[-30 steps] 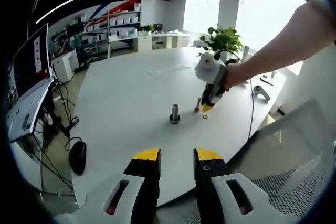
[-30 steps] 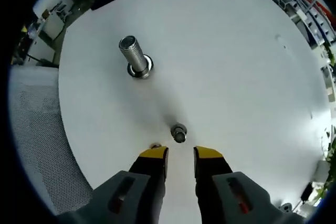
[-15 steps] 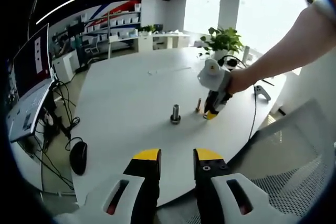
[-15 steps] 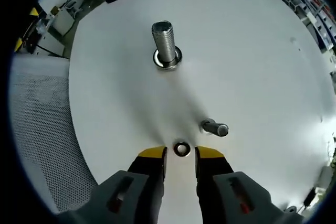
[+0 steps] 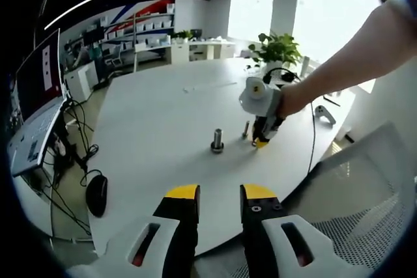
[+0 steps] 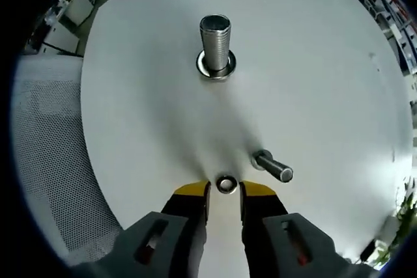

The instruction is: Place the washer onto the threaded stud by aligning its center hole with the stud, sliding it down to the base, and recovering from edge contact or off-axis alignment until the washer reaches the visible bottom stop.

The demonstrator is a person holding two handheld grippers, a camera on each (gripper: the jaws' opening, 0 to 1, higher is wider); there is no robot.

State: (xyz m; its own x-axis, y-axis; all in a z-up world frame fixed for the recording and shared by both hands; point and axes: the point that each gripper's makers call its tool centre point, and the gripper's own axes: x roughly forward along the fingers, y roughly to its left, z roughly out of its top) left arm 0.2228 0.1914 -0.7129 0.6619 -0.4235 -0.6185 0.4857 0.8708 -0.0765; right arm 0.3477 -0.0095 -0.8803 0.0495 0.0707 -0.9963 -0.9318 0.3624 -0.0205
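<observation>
Yellow-tipped right tongs [image 6: 223,190] straddle washer [image 6: 226,183] (flat on table [image 6: 313,83]).

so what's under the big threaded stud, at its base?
A metal ring or flange circles the foot of the large threaded stud, flat on the white table. Whether it is a separate washer or the stud's own base cannot be told; the contact underneath is covered.

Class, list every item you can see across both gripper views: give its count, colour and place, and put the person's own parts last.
Table: one, white, round, under everything.
Large threaded stud: one, silver, upright mid-table.
Small stud: one, silver, right of the washer.
Washer: one, silver, flat on the table between the right jaw tips.
Plant: one, green, far table edge.
Mesh chair: one, white, beside the table.
Laptop: one, left side.
Left gripper: yellow-tipped, open.
Right gripper: yellow-tipped, open around the washer.
Arm: one, reaching in.
</observation>
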